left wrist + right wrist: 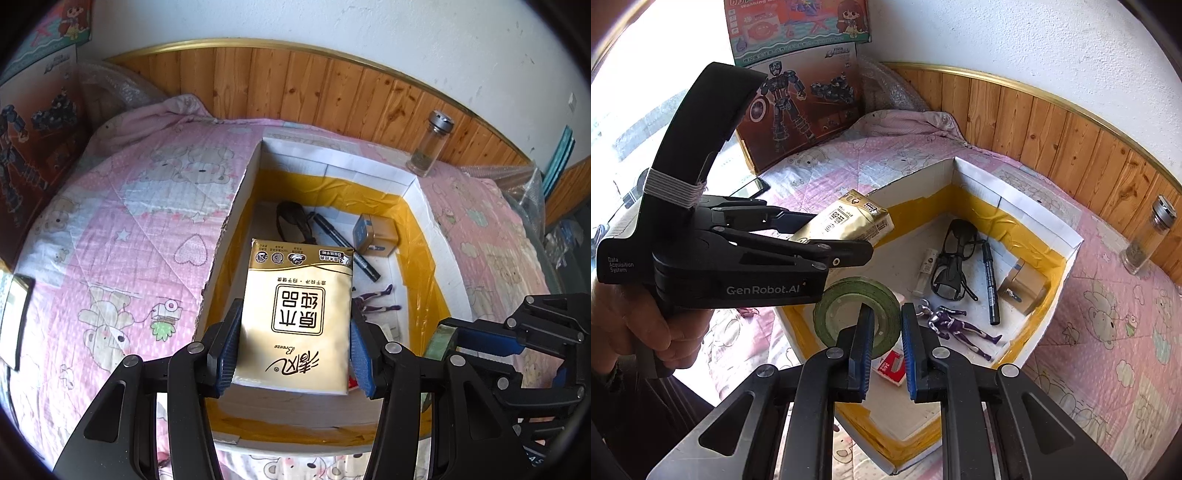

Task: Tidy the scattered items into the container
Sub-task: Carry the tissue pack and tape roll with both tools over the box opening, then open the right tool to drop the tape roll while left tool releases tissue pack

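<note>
In the left wrist view, the left gripper (293, 354) squeezes a tissue pack (295, 317) by its two long sides, jaws clamped on it. The pack looks soft and light, so a side hold suits it. It hangs over the box (413, 184), near 6 o'clock

In the right wrist view, the right gripper (884, 350) pinches the tape roll (857, 314) by its ring wall, at 7 o'clock of the box. The roll is probably stiff and light
</note>
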The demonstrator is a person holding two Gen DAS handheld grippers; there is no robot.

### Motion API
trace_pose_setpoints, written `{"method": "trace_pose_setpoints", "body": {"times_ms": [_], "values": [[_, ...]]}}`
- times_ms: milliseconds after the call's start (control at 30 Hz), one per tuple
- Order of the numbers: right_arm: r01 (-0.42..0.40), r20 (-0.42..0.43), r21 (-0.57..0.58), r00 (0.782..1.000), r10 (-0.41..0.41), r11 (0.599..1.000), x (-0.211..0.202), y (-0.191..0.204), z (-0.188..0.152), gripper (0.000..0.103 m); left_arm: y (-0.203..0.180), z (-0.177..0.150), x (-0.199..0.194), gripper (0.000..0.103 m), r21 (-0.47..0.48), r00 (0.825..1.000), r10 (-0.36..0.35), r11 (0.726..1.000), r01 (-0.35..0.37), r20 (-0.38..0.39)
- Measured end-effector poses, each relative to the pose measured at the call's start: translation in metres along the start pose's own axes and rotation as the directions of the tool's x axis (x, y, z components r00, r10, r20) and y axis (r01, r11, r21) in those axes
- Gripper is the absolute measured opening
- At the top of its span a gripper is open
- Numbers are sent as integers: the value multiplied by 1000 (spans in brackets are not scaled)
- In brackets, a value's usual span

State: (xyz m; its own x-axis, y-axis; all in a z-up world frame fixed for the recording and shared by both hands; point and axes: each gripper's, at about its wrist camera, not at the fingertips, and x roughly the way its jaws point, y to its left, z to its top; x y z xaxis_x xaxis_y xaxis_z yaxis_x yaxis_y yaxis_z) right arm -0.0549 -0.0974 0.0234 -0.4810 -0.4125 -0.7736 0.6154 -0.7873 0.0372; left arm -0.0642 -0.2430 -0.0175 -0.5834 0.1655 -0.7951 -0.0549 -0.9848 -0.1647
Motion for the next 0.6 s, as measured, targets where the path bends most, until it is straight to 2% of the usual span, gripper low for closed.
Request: {"method": "trace_pose_setpoints", "body": {"times_ms": [300, 467, 600], "values": [[60, -76, -64, 995, -65, 996, 23, 15, 5, 16, -4, 2, 11, 54, 54, 998, 61, 997, -59, -21], [67, -115, -86, 990, -77, 994, 34, 22, 5, 16, -2, 3, 18, 54, 82, 992, 123, 989, -120, -33], [58, -150, -90, 986, -71, 994, 44, 26, 3, 16, 2, 3, 25, 54, 84, 990, 128, 989, -123, -57]]}}
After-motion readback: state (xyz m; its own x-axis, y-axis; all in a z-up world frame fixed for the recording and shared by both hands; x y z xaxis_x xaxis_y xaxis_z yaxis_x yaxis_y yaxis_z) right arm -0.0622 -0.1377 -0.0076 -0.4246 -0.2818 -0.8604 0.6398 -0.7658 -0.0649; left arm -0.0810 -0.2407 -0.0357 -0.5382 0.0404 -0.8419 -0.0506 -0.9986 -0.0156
